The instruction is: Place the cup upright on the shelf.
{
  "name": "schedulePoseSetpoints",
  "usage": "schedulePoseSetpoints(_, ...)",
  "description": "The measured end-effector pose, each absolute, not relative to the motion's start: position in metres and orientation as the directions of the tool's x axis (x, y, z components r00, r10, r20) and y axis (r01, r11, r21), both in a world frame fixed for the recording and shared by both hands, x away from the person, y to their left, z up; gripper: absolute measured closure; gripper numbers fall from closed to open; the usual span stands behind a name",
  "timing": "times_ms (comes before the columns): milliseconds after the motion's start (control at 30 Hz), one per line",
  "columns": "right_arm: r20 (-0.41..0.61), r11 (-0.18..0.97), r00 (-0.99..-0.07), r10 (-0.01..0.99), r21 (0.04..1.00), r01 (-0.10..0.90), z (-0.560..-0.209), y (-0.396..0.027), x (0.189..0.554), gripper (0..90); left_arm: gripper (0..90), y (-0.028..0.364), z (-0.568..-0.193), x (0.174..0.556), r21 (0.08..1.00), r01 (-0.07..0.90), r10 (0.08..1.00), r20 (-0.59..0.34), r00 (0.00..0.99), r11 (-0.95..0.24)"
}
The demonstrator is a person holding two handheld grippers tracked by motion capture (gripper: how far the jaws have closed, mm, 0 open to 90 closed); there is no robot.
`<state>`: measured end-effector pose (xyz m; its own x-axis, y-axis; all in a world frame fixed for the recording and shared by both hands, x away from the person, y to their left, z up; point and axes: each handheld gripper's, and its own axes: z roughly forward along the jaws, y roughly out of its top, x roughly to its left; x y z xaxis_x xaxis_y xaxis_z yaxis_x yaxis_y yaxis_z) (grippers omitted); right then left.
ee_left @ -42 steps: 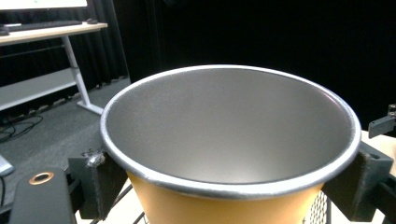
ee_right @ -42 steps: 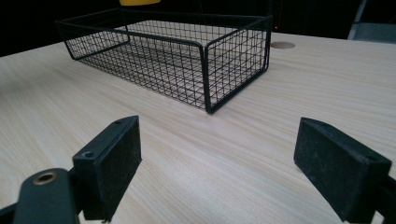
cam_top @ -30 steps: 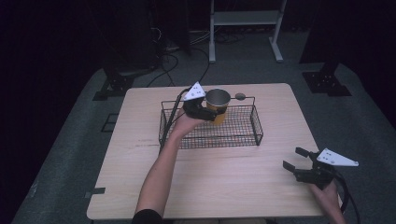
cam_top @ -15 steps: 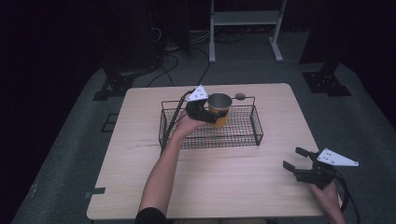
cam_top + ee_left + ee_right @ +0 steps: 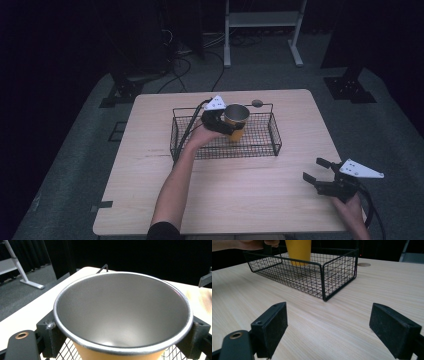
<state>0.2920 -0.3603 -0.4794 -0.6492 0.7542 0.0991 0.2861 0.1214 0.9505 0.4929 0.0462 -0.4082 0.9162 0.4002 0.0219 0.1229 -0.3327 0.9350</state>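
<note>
A yellow cup (image 5: pixel 236 116) with a bare metal inside is upright within the black wire basket (image 5: pixel 275 145) at the middle back of the table. My left gripper (image 5: pixel 233 124) is shut on the cup just under its rim, one pad (image 5: pixel 48 335) on each side of the cup (image 5: pixel 122 315). The right gripper view shows the cup (image 5: pixel 298 251) reaching down inside the basket (image 5: pixel 322 277); I cannot tell whether its base touches the mesh. My right gripper (image 5: pixel 313 170) stands open over the table's front right, nothing between its jaws (image 5: pixel 332 330).
A round grommet hole (image 5: pixel 257 103) lies in the tabletop just behind the basket. The left forearm (image 5: pixel 175 185) crosses the table's front middle. Beyond the far edge are a white metal stand (image 5: pixel 260 20), dark equipment bases and cables on the grey floor.
My left gripper has brought the cup slightly lower and nearer, down into the basket. The right gripper has stayed in place and open.
</note>
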Motion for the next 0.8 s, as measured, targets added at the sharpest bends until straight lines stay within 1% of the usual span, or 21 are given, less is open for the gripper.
schedulePoseSetpoints(800,0.099,0.122,-0.650,0.754,0.951,0.286,-0.479,-0.360,0.292,13.9,12.5,0.039,-0.421,0.495,0.889,0.145,0.379,0.034,0.925,-0.435)
